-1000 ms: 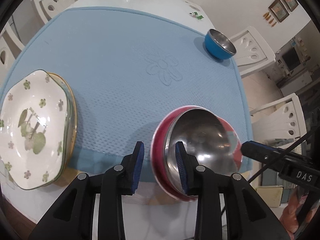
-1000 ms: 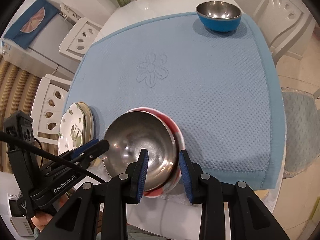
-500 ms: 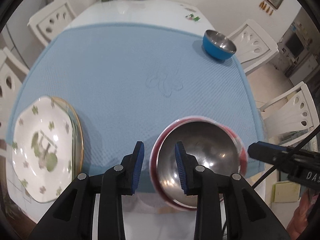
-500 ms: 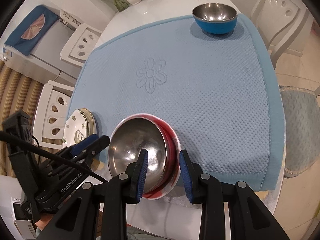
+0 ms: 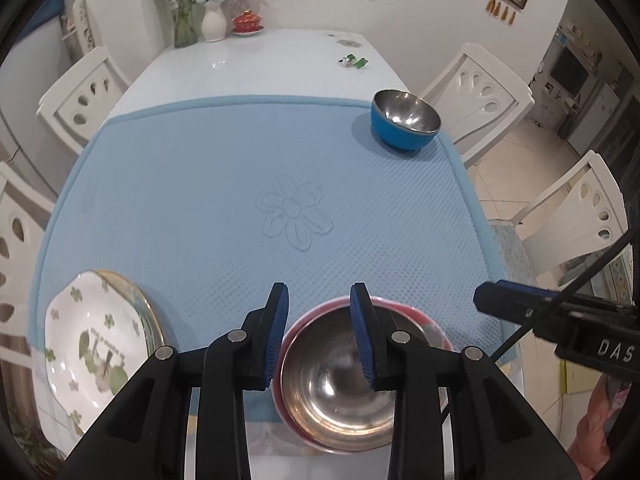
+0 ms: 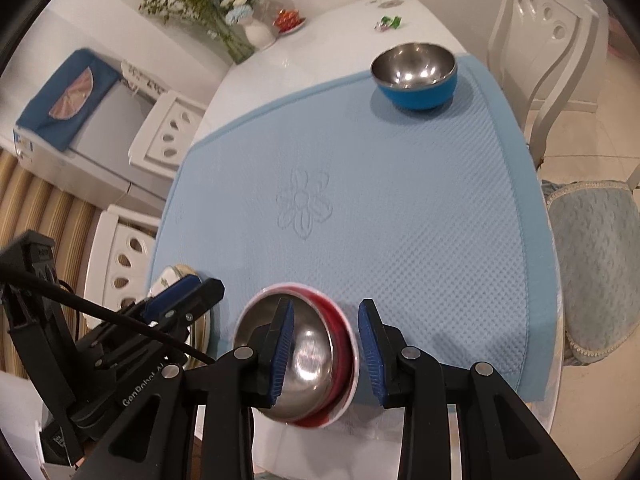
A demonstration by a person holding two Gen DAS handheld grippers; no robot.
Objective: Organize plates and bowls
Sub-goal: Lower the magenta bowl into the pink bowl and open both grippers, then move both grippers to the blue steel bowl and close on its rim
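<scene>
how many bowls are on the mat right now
2: the red bowl at the near edge, between both grippers' open fingers, and the blue bowl at the far right corner. More could be nested unseen in the red one.

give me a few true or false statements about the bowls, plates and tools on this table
1. The blue bowl sits at the far right corner of the blue mat. True.
2. The red bowl is upside down. False: it is upright, its steel inside showing.
3. The left tool has one finger on each side of the red bowl's rim. True.
4. The floral plate lies alone. False: it rests on another gold-rimmed plate.
5. The right tool is clamped shut on the blue bowl. False: it is open at the red bowl.
</scene>
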